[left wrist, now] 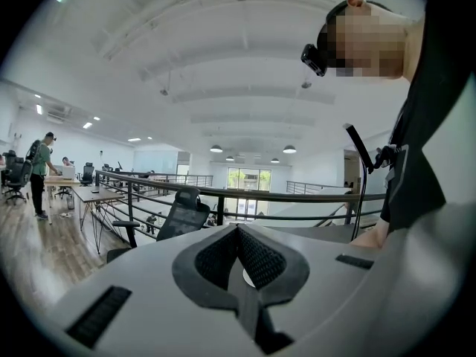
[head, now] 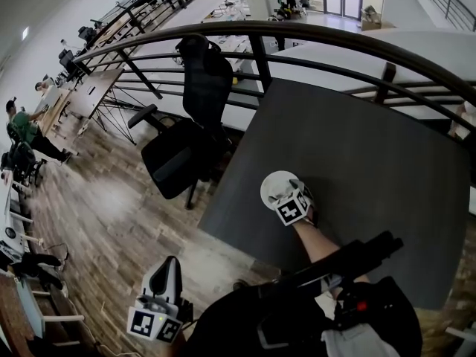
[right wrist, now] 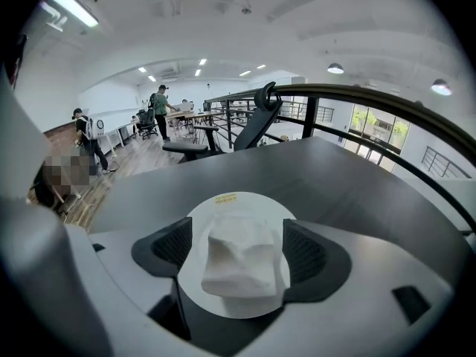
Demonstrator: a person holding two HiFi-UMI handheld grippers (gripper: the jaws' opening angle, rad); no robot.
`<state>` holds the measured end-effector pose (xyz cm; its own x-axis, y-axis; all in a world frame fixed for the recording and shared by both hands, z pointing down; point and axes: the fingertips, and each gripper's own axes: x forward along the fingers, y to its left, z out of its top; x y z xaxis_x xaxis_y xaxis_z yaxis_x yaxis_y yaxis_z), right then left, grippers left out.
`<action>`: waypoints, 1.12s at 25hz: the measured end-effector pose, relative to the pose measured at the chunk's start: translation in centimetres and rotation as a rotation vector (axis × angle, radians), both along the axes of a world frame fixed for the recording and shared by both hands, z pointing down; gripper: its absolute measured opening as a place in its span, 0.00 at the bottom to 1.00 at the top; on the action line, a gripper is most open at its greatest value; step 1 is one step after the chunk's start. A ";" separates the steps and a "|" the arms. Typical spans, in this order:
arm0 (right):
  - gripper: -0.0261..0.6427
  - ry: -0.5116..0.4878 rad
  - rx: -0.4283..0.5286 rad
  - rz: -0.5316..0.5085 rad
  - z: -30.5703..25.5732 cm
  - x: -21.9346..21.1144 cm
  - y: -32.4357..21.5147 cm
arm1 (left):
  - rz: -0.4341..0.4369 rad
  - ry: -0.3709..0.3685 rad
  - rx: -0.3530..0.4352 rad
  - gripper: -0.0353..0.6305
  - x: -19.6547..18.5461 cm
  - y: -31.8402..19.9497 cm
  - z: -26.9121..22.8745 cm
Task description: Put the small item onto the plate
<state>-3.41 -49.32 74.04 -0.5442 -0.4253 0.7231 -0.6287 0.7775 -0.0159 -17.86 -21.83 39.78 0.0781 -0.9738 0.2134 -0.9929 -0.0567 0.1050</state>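
Observation:
A small white crumpled packet (right wrist: pixel 242 262) lies on the round white plate (right wrist: pixel 223 203), which rests on the dark table (right wrist: pixel 349 177). My right gripper (right wrist: pixel 239 248) straddles the packet. Its jaws stand wide, and the pads (right wrist: pixel 177 244) sit a little clear of the packet's sides. In the head view the right gripper (head: pixel 288 197) covers much of the plate (head: pixel 274 184) near the table's (head: pixel 372 155) front left corner. My left gripper (head: pixel 166 270) hangs low over the wooden floor, off the table, with its jaws pressed together and nothing between them (left wrist: pixel 238 233).
A black office chair (head: pixel 190 125) stands against the table's left edge. A curved dark railing (head: pixel 297 30) runs behind the table. A forearm (head: pixel 316 240) reaches to the right gripper. Desks and people are far off at the left.

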 end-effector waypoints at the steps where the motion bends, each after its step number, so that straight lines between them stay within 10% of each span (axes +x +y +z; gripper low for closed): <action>1: 0.61 -0.016 0.017 0.009 -0.6 -0.2 0.0 | 0.010 0.001 0.002 0.06 -0.1 -0.2 0.2; 15: 0.25 -0.382 0.147 0.125 -14.4 -1.0 4.0 | 0.277 0.018 0.066 0.06 0.1 -3.7 1.4; 28: 0.06 -0.440 0.289 0.286 -22.9 1.9 9.6 | 0.496 0.062 0.107 0.06 0.9 -3.4 2.6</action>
